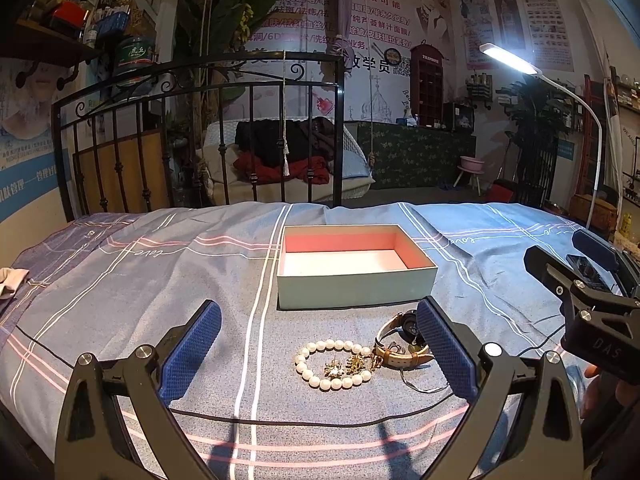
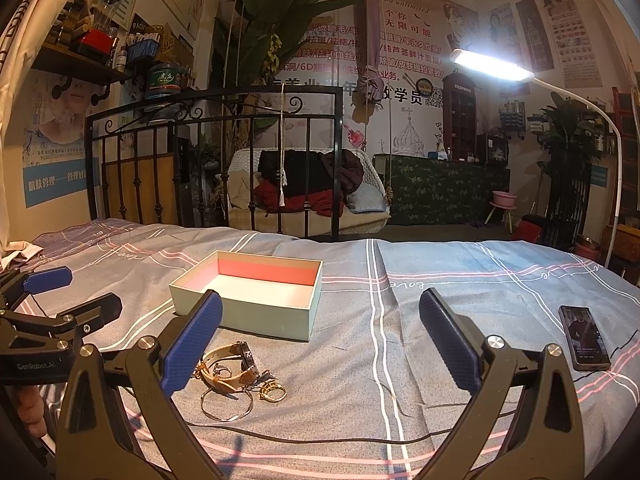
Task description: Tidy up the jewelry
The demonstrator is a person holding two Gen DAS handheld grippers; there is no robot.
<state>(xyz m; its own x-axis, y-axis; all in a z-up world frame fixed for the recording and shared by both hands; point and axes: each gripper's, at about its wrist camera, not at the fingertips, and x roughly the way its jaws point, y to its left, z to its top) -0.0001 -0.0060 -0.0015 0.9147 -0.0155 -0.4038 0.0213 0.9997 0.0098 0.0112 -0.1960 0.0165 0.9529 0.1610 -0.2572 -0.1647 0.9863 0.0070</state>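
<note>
The left tool [image 1: 318, 344] hangs low over the bed with its two blue, dimple-textured fingers [image 1: 191, 350] spread wide and nothing between them. Beneath that gap lies a pearl bracelet [image 1: 334, 364], a ring of round cream beads with small gold floral charms bunched on its inner right side. Touching it on the right is a wristwatch [image 1: 402, 340] with a tan leather strap and a dark round face, tipped on its edge. A thin silver wire bangle [image 2: 227, 402] lies flat just in front of the watch, and a small gold ring [image 2: 273, 391] sits beside it.

Just behind the jewelry stands an open rectangular cardboard box [image 1: 356, 284], pale mint outside, with coral-pink inner walls and a white floor.

The right tool [image 2: 320, 340] is likewise spread wide and holds nothing; the jewelry lies by its left finger and the box is ahead to the left.

Everything rests on a blue-grey bedsheet [image 1: 140, 280] of smooth woven cloth crossed by white and pink stripes. A dark smartphone [image 2: 584, 338] lies flat on the sheet, well apart to the right, its screen lit.
</note>
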